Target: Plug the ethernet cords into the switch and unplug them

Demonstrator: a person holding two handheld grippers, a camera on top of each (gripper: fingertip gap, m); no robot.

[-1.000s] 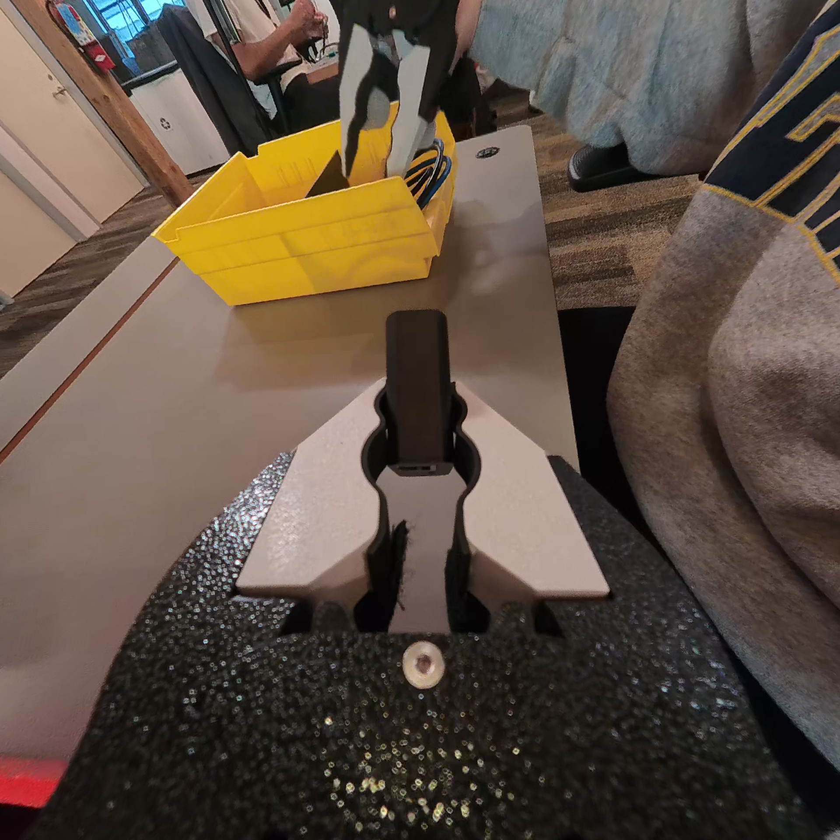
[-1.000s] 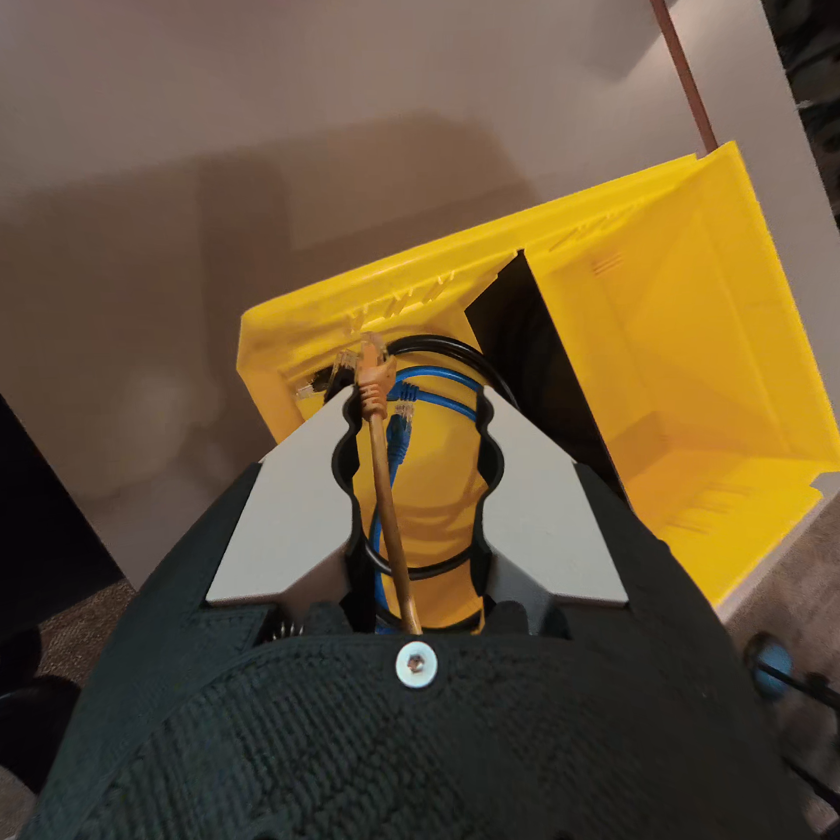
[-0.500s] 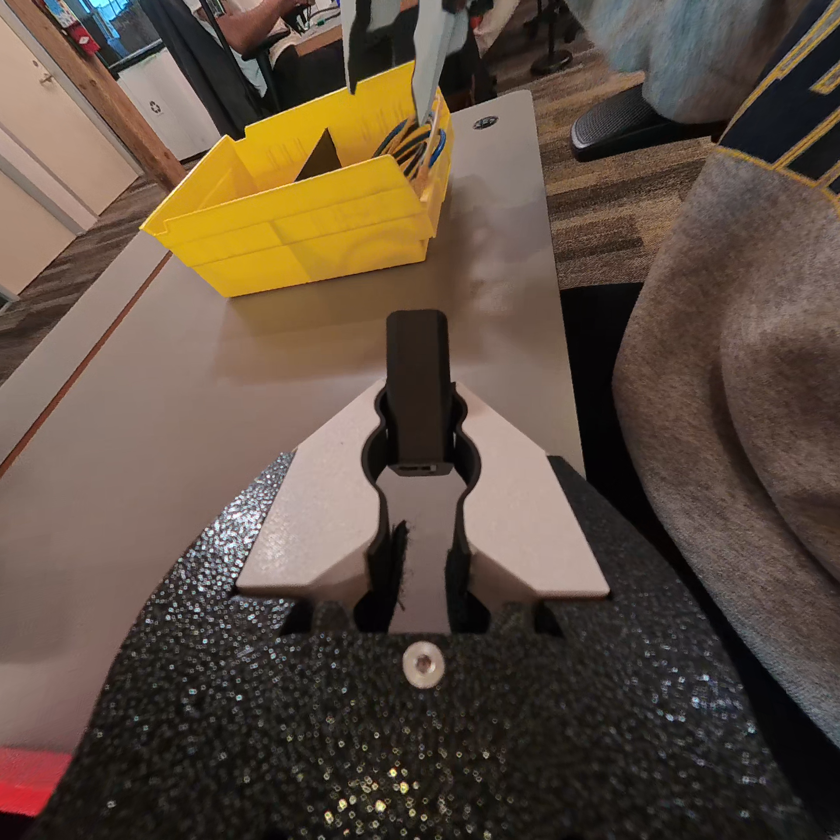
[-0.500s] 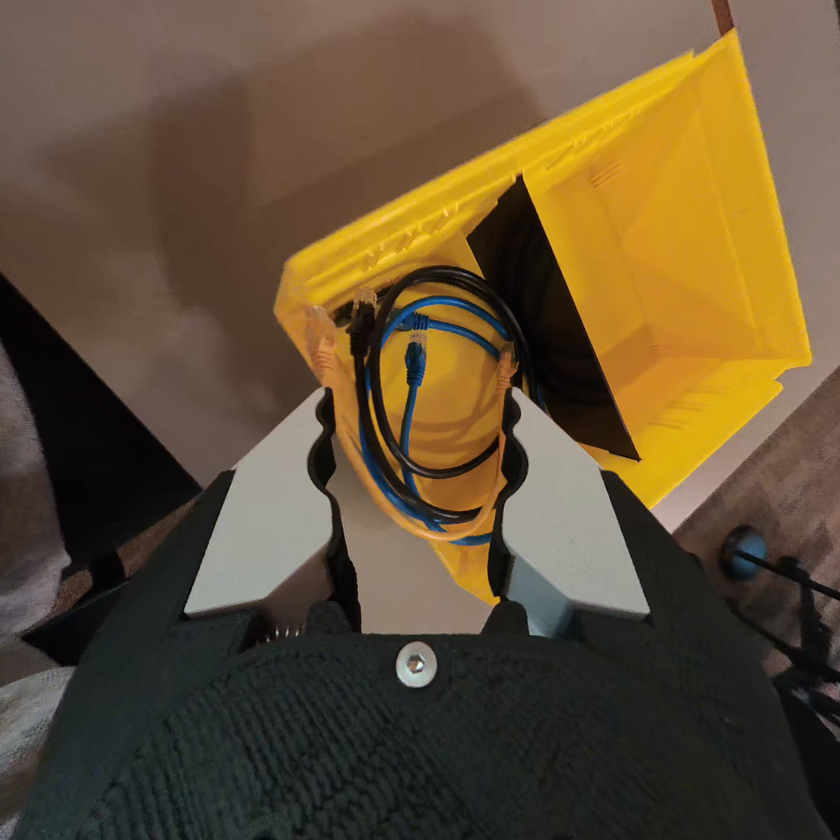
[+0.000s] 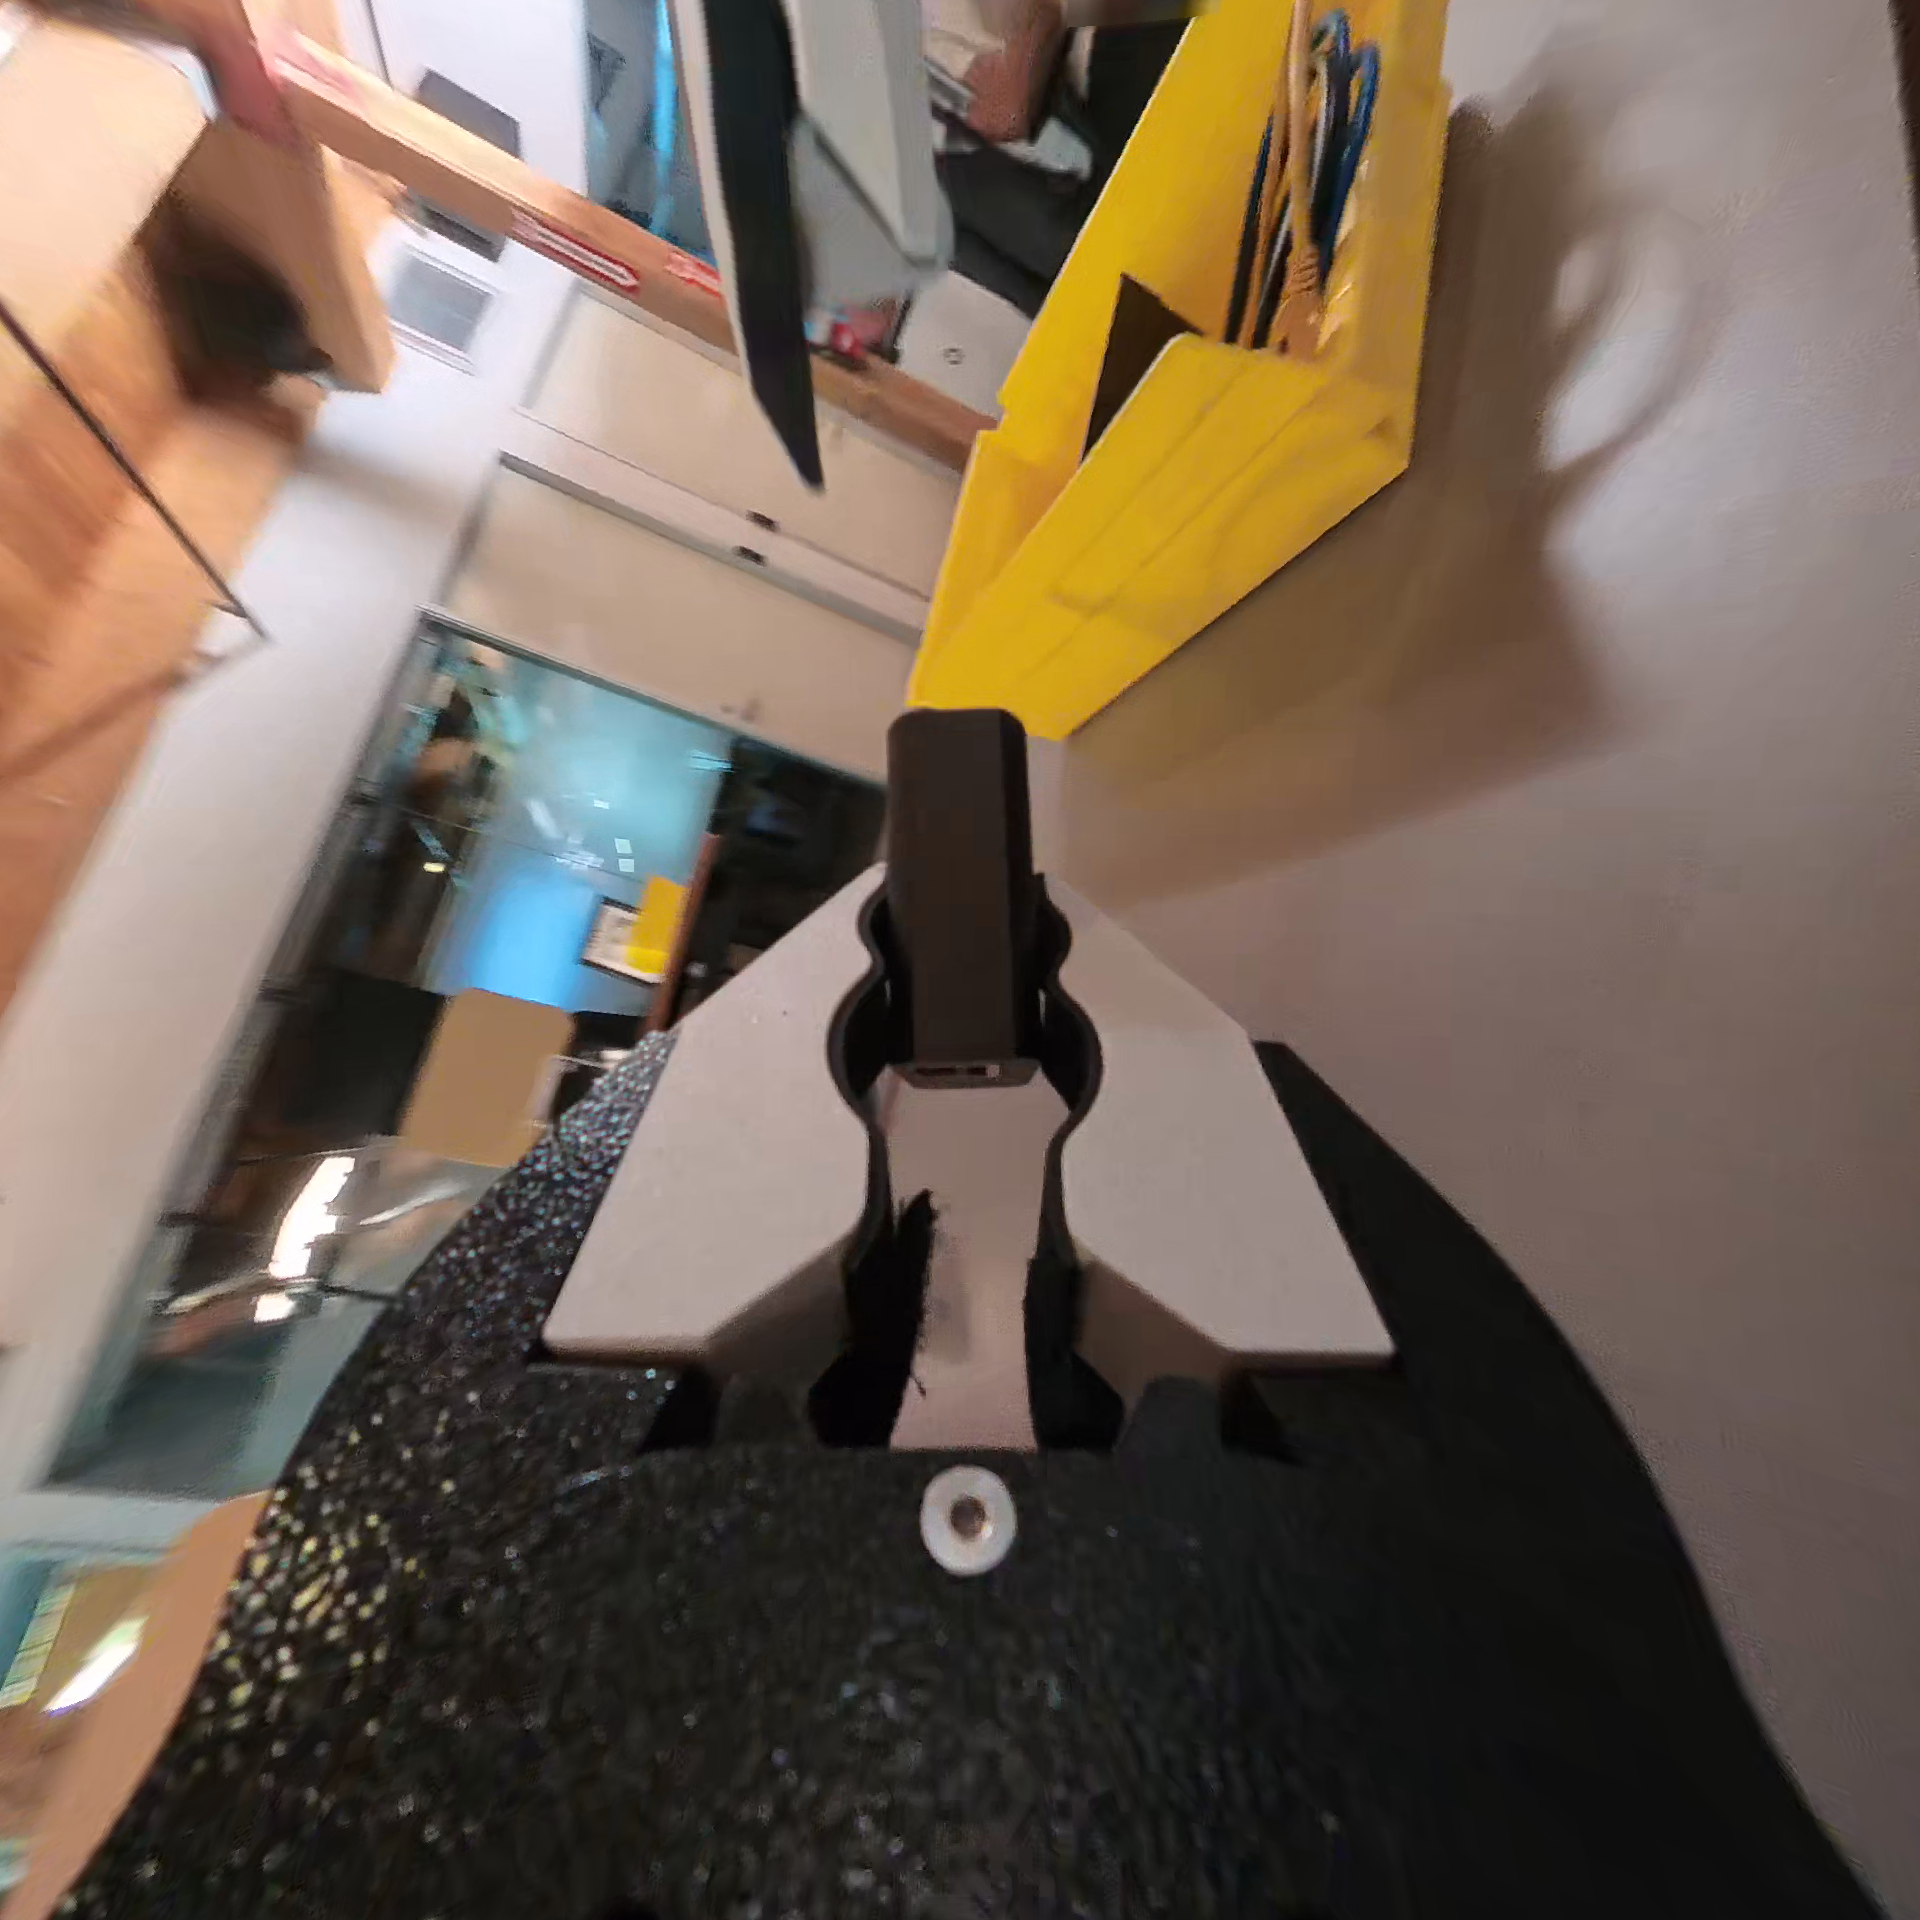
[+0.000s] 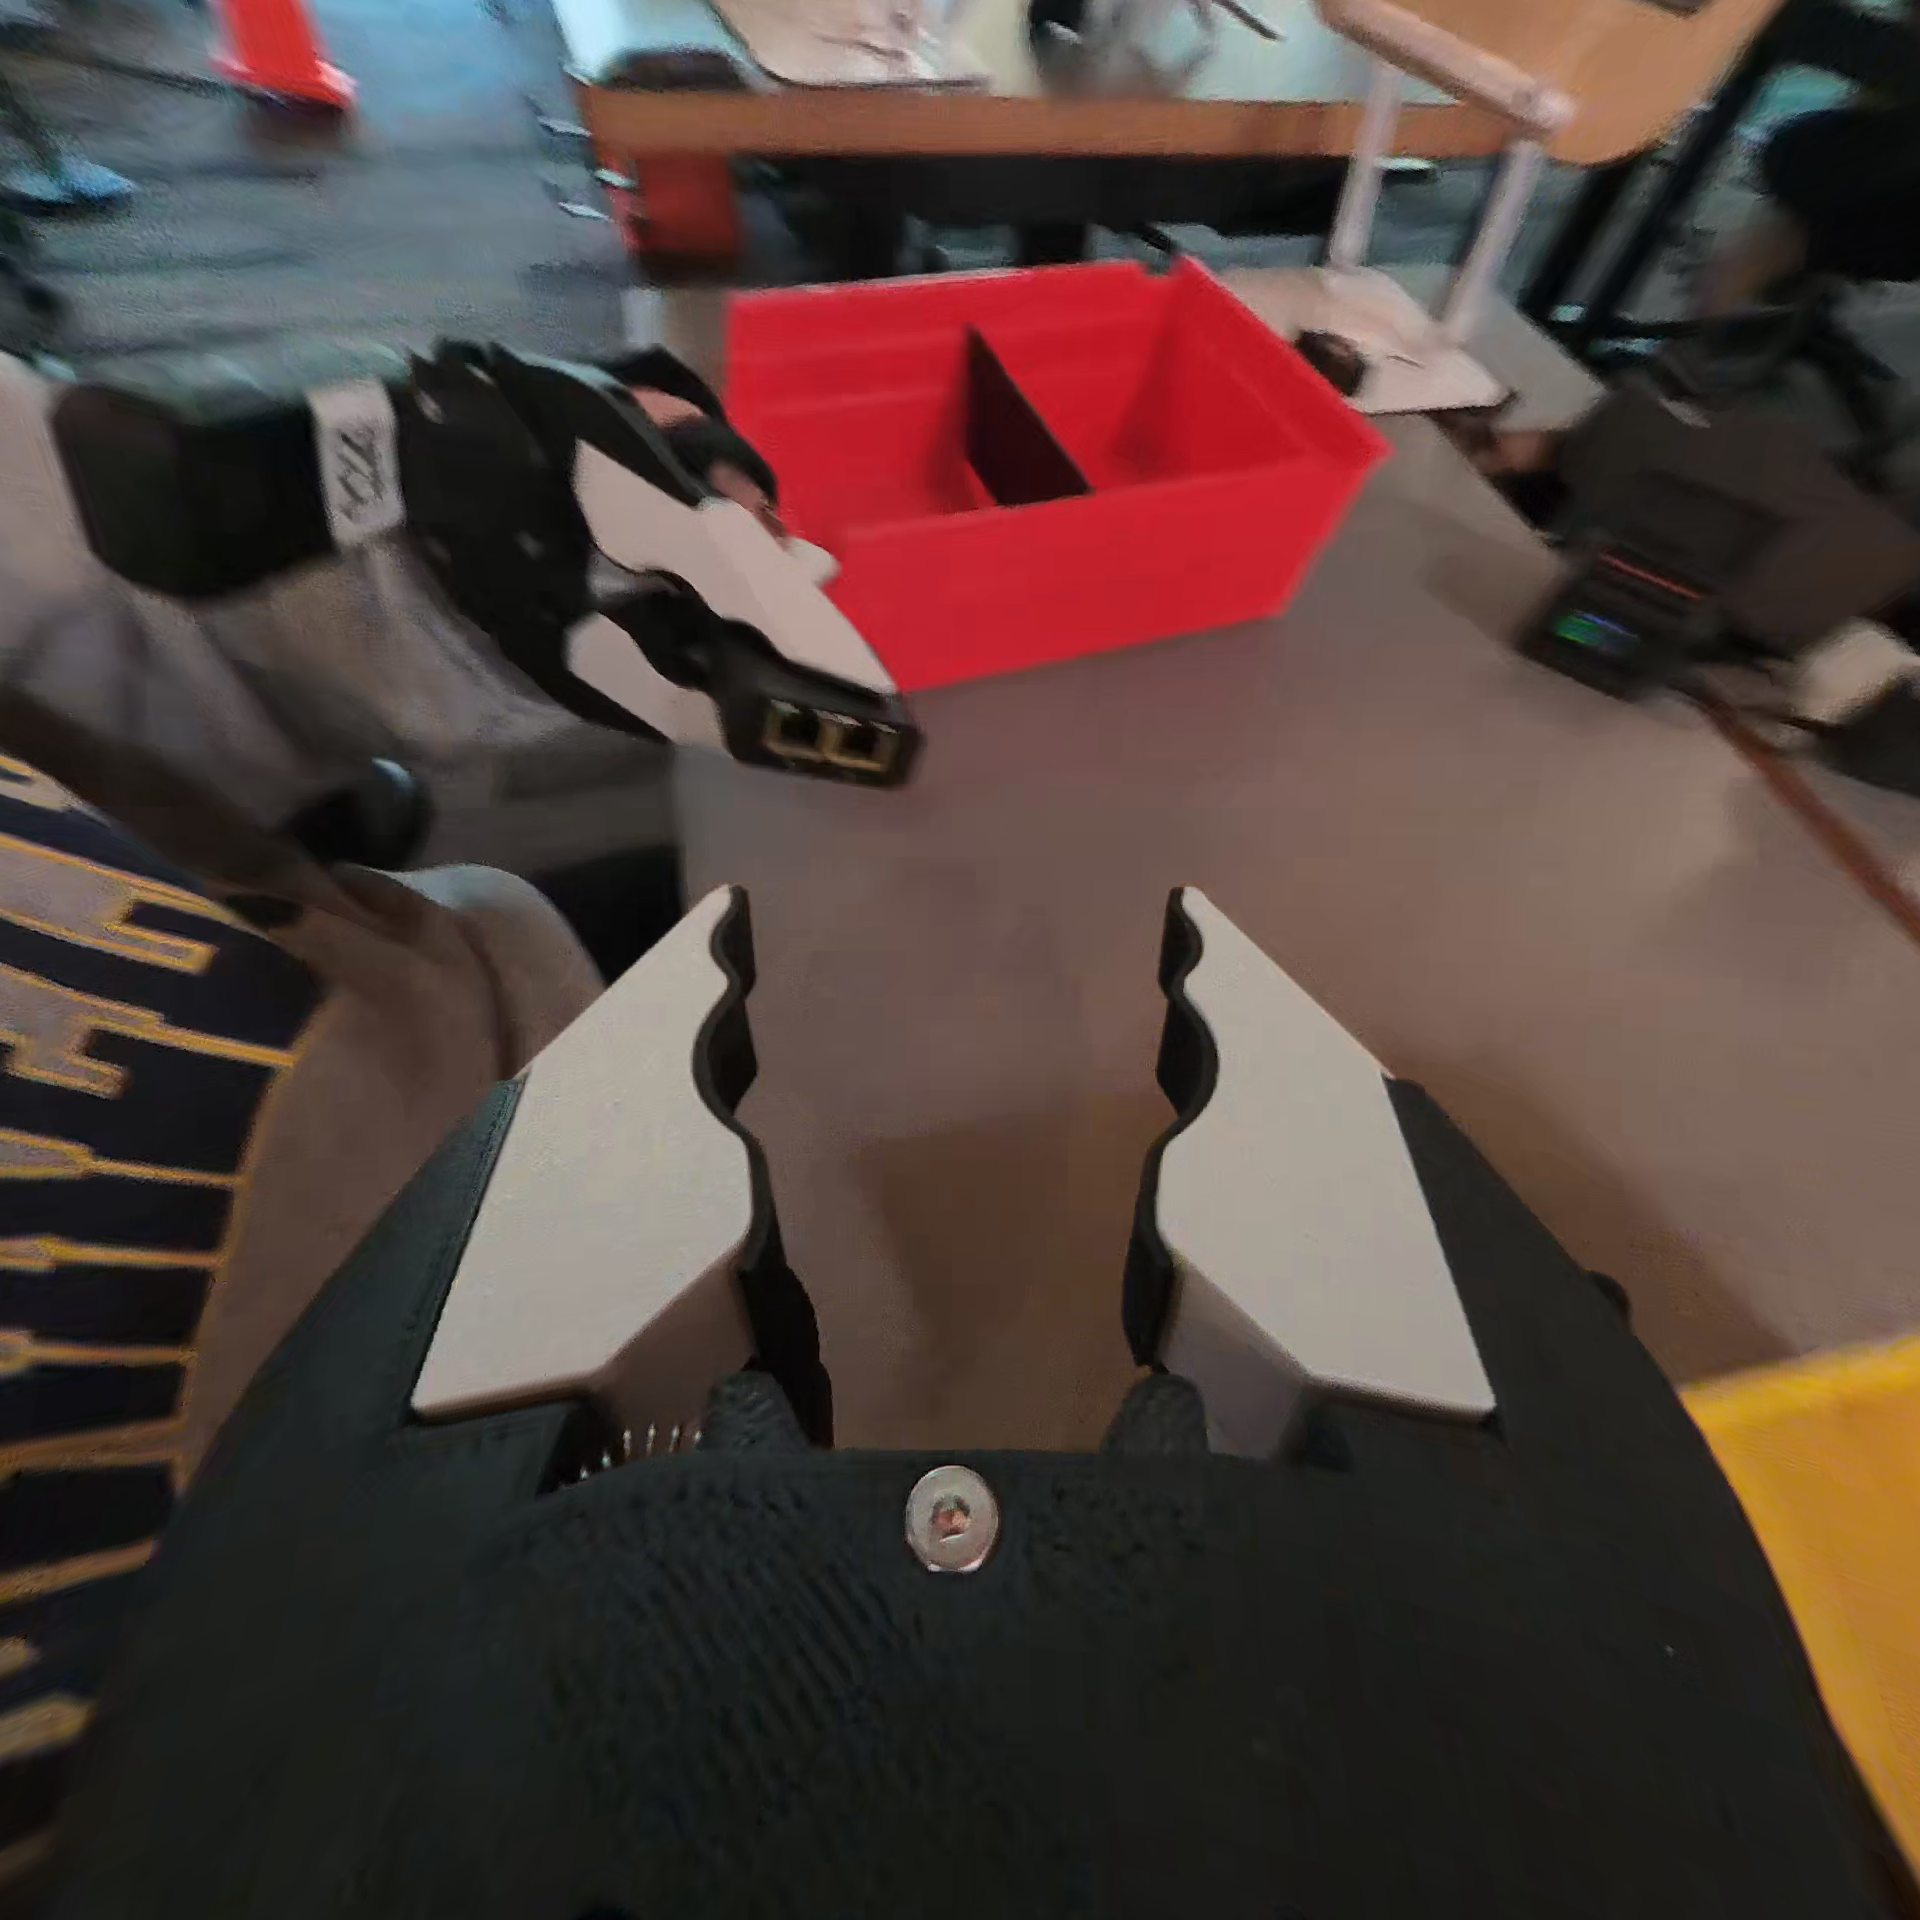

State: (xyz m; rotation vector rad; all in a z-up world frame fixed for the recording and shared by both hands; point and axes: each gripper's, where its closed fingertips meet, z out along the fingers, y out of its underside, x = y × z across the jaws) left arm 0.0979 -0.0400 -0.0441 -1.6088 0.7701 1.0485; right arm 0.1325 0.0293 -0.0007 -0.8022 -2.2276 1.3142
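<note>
Left wrist view first. We note the left gripper (image 5: pixel 958 935) clamped on a small black switch (image 5: pixel 956 883), its grey fingers (image 5: pixel 758 1091) pressing both long sides of the case. The switch sticks out forward past the fingertips; we see a narrow slot in its near end, between the fingers. The whole frame is rolled hard, so the grey table (image 5: pixel 1558 935) runs up the right side. On it, beyond the switch, stands a yellow bin (image 5: pixel 1195 468) with a black divider (image 5: pixel 1132 343). We see ethernet cords (image 5: pixel 1299 187), blue, black and a pale orange one, bunched in its far compartment; the compartment nearer us shows no contents that we can make out. The right gripper (image 5: pixel 800 208) hangs blurred at the top of the frame, away from the bin.

Right wrist view. We record the right gripper (image 6: pixel 956 1039) wide open, its two grey fingers (image 6: pixel 623 1195) far apart with nothing between them, only bare table (image 6: pixel 1247 883) below. To the upper left the left gripper (image 6: pixel 769 644) holds the switch (image 6: pixel 831 732) in the air, off the table surface; two ports with yellowish rims face us, both empty. Behind it a red bin (image 6: pixel 1091 582) with a black divider (image 6: pixel 1013 436) sits on the table. A corner of the yellow bin (image 6: pixel 1808 1507) shows at lower right. At far left we see a grey and navy sleeve (image 6: pixel 125 1091).
</note>
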